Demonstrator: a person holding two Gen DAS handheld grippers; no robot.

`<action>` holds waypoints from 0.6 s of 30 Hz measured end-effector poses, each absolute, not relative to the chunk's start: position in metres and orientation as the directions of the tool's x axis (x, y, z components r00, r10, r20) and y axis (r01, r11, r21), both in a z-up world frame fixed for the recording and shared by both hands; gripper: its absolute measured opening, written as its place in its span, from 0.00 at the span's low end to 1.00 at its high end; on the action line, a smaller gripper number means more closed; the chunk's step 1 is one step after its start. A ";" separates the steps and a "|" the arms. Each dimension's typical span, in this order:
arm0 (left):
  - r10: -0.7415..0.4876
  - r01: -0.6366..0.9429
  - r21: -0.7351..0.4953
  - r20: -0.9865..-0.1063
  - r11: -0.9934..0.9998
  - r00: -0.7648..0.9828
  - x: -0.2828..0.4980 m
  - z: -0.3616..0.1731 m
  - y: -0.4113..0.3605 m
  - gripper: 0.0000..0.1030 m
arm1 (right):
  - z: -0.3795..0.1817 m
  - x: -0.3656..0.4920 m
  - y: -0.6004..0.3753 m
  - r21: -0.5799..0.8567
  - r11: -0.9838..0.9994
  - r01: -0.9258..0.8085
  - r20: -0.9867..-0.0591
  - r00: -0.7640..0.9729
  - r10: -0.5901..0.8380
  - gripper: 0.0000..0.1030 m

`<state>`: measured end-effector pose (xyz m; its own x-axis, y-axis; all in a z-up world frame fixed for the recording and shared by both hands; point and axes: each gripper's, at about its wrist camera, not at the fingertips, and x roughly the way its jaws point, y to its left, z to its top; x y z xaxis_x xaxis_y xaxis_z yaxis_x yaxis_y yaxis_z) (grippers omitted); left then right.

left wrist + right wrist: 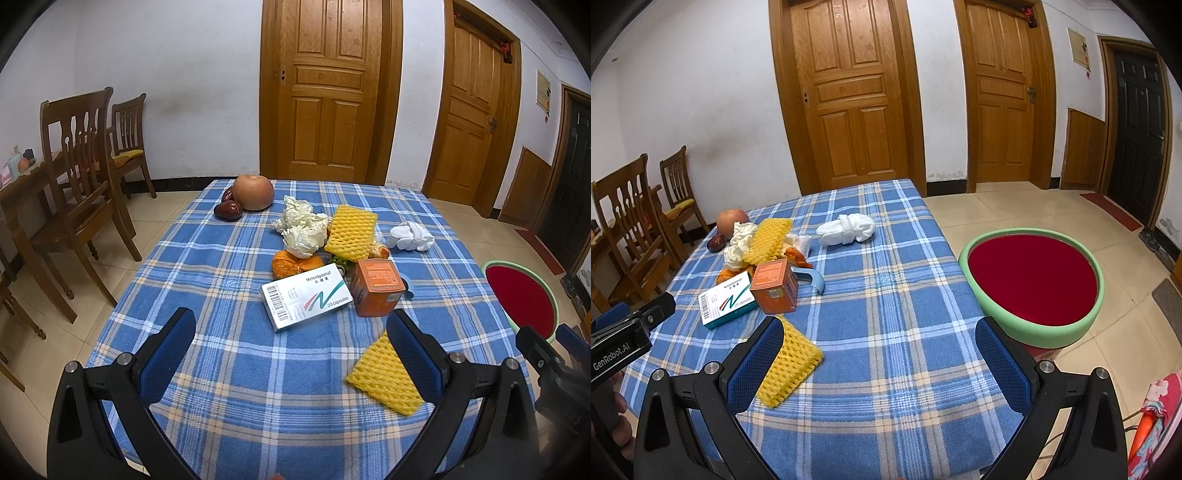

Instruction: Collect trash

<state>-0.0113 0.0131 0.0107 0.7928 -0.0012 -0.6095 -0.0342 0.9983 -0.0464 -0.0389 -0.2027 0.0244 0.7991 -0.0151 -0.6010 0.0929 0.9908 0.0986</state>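
Foam net (384,373) beside left tongs (291,325)

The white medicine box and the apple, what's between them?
In the left wrist view, orange peel and crumpled white paper lie between the medicine box and the apple.

Crumpled white paper (301,227) sits heaped beside the yellow foam net (351,232). Nearer than that net, the medicine box (306,297) lies flat, touching the upright orange carton (376,287). A second foam net (384,376) lies flat, nearest.

i see the plaid-covered tabletop (236,369) carrying an apple (253,192), crumpled paper (301,227), yellow foam nets (384,374), a medicine box (306,297), an orange carton (376,287).
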 end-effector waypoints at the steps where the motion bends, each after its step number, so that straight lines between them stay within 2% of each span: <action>1: -0.002 -0.034 -0.046 -0.609 0.998 0.793 -0.011 0.011 0.013 0.99 | 0.024 -0.039 -0.203 0.099 0.991 0.093 -0.601 0.799 -0.015 1.00; 18: 0.002 -0.037 -0.046 -0.612 0.998 0.791 -0.011 0.010 0.015 0.99 | 0.023 -0.039 -0.203 0.100 0.991 0.093 -0.604 0.797 -0.014 1.00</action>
<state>-0.0113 0.0148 0.0104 0.7911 0.0015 -0.6117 -0.0373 0.9983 -0.0457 -0.0385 -0.2029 0.0230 0.7970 -0.0140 -0.6038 0.0935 0.9905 0.1004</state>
